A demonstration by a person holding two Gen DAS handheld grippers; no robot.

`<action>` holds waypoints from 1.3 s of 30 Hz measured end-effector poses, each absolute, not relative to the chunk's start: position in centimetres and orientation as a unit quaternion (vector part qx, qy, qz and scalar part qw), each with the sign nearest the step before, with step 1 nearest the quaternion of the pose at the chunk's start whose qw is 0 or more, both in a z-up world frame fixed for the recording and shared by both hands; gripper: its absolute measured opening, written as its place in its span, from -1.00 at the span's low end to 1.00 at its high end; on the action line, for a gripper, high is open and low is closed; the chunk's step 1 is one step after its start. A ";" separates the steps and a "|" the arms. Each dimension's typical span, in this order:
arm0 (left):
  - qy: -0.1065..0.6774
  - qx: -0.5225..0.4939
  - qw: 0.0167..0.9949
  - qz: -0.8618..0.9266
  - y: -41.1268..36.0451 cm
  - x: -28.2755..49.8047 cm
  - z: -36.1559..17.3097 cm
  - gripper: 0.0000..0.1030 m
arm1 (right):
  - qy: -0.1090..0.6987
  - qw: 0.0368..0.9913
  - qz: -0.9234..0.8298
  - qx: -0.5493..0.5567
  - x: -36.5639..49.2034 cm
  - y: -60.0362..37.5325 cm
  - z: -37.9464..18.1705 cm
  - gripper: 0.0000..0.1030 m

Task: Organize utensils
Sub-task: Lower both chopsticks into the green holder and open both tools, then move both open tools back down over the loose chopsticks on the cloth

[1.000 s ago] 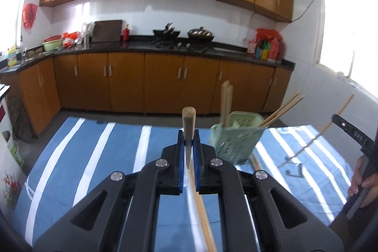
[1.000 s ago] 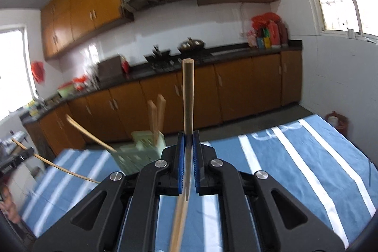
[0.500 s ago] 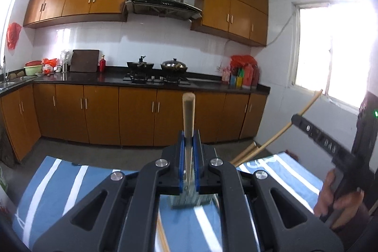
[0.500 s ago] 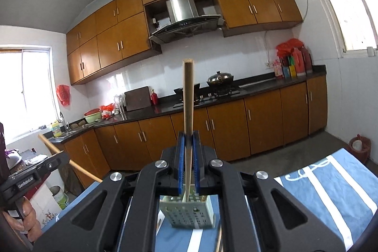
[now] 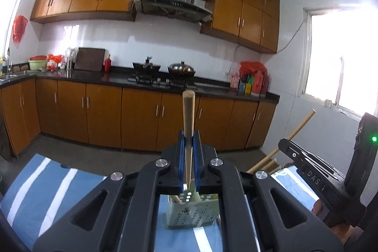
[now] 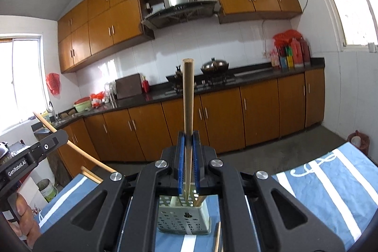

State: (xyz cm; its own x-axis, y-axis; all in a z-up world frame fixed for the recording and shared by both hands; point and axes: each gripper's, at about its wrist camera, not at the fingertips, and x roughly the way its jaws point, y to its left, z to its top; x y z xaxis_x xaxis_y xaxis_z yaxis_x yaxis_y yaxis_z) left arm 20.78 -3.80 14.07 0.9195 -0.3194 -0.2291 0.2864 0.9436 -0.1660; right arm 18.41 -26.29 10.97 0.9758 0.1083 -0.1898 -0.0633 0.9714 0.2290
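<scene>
My left gripper (image 5: 188,136) is shut on a wooden chopstick (image 5: 188,110) held nearly upright, its thin tip over the open top of the green perforated holder (image 5: 191,214). My right gripper (image 6: 188,134) is likewise shut on a second chopstick (image 6: 188,96), tip down at the holder (image 6: 184,216). Each gripper shows in the other's view: the right one (image 5: 307,171) at the right edge, the left one (image 6: 35,152) at the left edge. More chopsticks (image 6: 91,175) lean out of the holder. Whether either tip is inside the holder I cannot tell.
The holder stands on a blue cloth with white stripes (image 6: 330,181). One loose chopstick (image 6: 217,237) lies on the cloth beside the holder. A person's hand (image 6: 23,214) grips the left tool. Brown kitchen cabinets (image 5: 141,115) and a stove counter lie beyond the table.
Both grippers have risen and closed in over the holder, which slid from ahead of the fingers to right beneath them. Each still clamps its chopstick.
</scene>
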 end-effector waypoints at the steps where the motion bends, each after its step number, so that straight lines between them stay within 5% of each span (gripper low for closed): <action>1: 0.134 -0.063 0.977 -0.156 -3.9 21.1 13.6 -0.85 | 0.106 0.987 0.044 0.111 18.6 -26.2 10.6 -0.86; 12: 0.177 -0.055 0.971 -0.153 -4.3 23.1 10.5 -0.85 | 0.143 0.981 0.060 0.116 19.9 -25.5 9.5 -0.83; 18: 0.172 -0.063 0.972 -0.150 -3.6 22.5 10.6 -0.68 | 0.144 0.981 0.058 0.118 19.4 -25.6 9.8 -0.81; 22: 0.162 -0.070 0.973 -0.149 -3.1 21.6 11.3 -0.65 | 0.132 0.983 0.054 0.116 18.4 -25.9 10.4 -0.52; 29: 0.154 -0.073 0.975 -0.142 -0.7 18.0 11.8 -0.55 | 0.112 0.986 0.038 0.117 14.7 -27.8 11.0 -0.51; 39: 0.272 -0.054 0.958 -0.076 4.7 15.4 2.3 -0.48 | 0.281 0.952 -0.024 0.123 13.8 -31.3 0.4 -0.50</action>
